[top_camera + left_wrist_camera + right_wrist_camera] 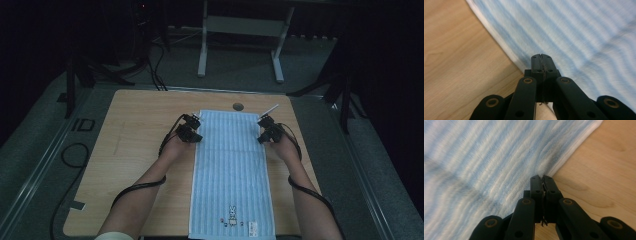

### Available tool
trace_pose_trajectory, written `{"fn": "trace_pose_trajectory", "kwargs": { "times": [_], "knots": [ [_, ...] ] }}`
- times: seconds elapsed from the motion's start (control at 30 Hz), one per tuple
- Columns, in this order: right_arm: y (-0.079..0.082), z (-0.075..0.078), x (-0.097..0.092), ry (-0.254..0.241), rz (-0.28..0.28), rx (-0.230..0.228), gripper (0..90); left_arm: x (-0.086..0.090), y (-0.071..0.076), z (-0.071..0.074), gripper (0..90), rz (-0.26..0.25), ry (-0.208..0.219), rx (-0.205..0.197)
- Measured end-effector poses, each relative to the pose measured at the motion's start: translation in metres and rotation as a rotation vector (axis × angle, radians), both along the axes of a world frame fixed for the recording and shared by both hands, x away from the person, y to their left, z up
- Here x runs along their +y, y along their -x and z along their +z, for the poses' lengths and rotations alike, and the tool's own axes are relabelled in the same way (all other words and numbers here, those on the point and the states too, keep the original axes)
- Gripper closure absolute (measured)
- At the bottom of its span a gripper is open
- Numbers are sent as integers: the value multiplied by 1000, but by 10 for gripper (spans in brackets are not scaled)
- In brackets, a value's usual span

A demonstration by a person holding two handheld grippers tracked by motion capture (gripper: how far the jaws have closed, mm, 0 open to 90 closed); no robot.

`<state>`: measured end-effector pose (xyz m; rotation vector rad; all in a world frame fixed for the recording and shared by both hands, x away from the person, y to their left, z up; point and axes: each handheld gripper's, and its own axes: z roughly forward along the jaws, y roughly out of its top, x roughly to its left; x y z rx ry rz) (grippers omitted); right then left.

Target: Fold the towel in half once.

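Both grippers pinching towel side hems near table's far edge; thin bite risking slip.

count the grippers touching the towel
2. The left gripper is at the left long edge of the blue striped towel, toward its far end; the right gripper is at the right edge opposite. Each is shut, apparently pinching the towel's edge.
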<state>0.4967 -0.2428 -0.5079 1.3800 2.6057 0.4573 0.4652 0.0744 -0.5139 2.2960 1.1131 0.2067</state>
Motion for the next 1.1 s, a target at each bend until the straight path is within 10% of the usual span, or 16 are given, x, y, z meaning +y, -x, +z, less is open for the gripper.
{"fn": "trace_pose_trajectory", "kwargs": {
  "times": [0.3,0.4,0.53,0.67,0.8,1.1],
  "knots": [
    [7,16,-2,-16,29,-12,879,1,5,2,870,-38,-29,-21],
    [7,12,0,-10,36,-3,879,-8,0,-12,632,-22,-79,0],
    [6,9,2,1,43,4,879,-14,-2,-20,527,-19,-111,2],
    [5,10,1,2,41,5,879,-18,-1,-20,563,-26,-101,-11],
    [5,8,2,1,41,8,878,-23,1,-19,854,-61,-86,-3],
    [16,23,-8,-45,45,-31,879,-6,16,13,885,-33,29,-74]
  ]
}}
